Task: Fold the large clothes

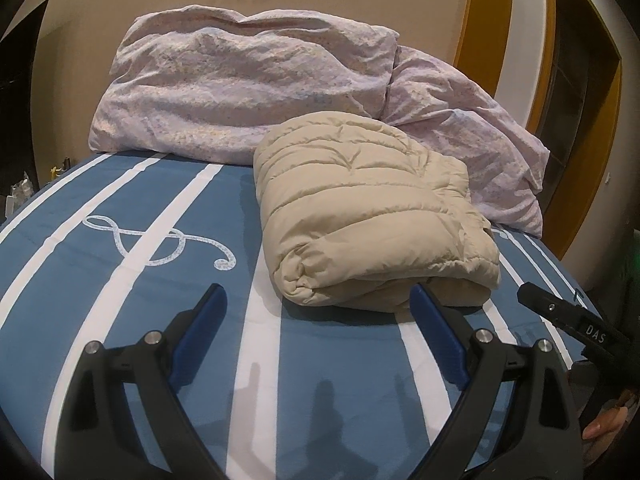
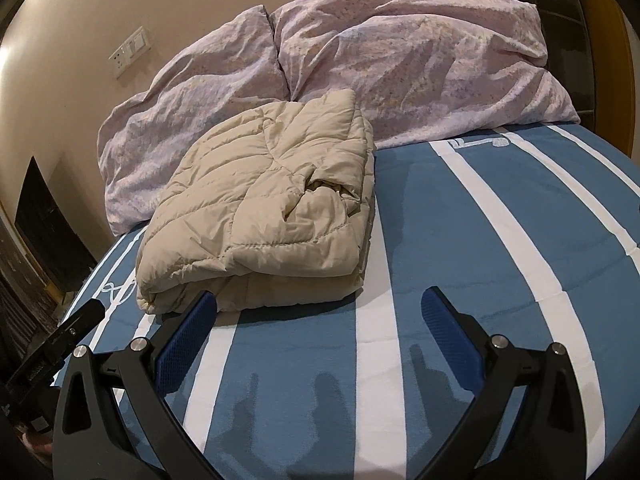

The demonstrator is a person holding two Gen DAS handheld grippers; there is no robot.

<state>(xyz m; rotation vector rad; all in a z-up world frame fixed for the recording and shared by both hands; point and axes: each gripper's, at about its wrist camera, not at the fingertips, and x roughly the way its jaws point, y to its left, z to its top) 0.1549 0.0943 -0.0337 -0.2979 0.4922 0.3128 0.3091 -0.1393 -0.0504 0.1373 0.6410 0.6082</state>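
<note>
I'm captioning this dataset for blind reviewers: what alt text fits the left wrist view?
A folded beige quilted jacket lies on a blue bedsheet with white stripes, just beyond the open left gripper. Behind it sit two rumpled lilac pillows against a beige wall, and the right gripper shows at the right edge.

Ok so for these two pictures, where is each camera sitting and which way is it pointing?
Left wrist: rides on the left gripper, low over the striped bed cover, facing the folded beige jacket and lilac pillows; open blue-padded fingers show, with the right gripper at the right edge.
Right wrist: rides on the right gripper, facing the same way; the jacket lies toward the left, and the left gripper shows at the left edge.
Shared: jacket, pillows, bed cover, wall switch plate.
</note>
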